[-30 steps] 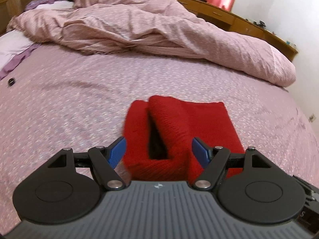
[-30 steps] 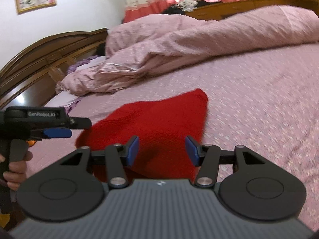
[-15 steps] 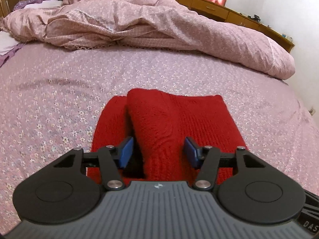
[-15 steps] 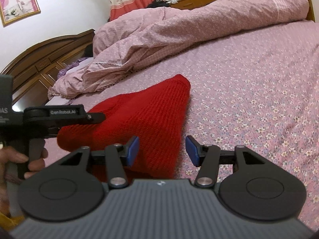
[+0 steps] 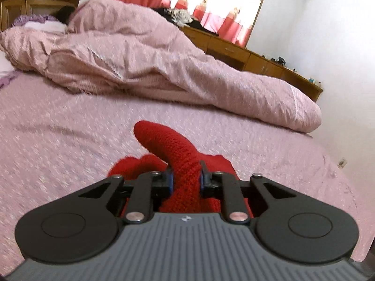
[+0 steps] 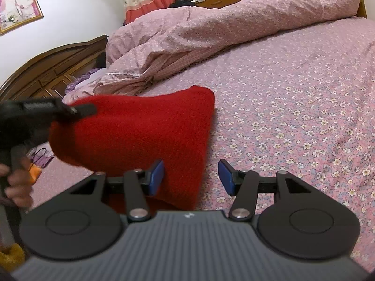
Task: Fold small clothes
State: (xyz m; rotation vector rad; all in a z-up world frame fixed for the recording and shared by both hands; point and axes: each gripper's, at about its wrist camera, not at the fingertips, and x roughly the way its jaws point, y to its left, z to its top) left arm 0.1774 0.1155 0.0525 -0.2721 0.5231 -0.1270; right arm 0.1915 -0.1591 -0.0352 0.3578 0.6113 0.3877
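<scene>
A red knitted garment [image 5: 168,145] lies on the flowered bed sheet [image 5: 70,140]. In the left wrist view my left gripper [image 5: 186,178] is closing, its blue pads pinching a thick fold of the knit, which stands up in a curved ridge beyond the fingers. From the right wrist view the red garment [image 6: 140,128] spreads ahead and to the left, its left edge raised where the left gripper [image 6: 46,110] holds it. My right gripper [image 6: 191,175] is open low over the garment's near right edge; the cloth reaches past the left pad but is not pinched.
A crumpled pink quilt [image 6: 211,35] is heaped across the far side of the bed, by a wooden headboard [image 6: 46,70]. A low wooden dresser [image 5: 257,58] lines the wall beyond. A hand [image 6: 16,182] grips the left tool's handle. Bare sheet [image 6: 293,117] stretches to the right.
The left jaws have closed on a fold of the red knit and raised it, the left view tipping upward. The right gripper sank a little toward the garment, still open.
</scene>
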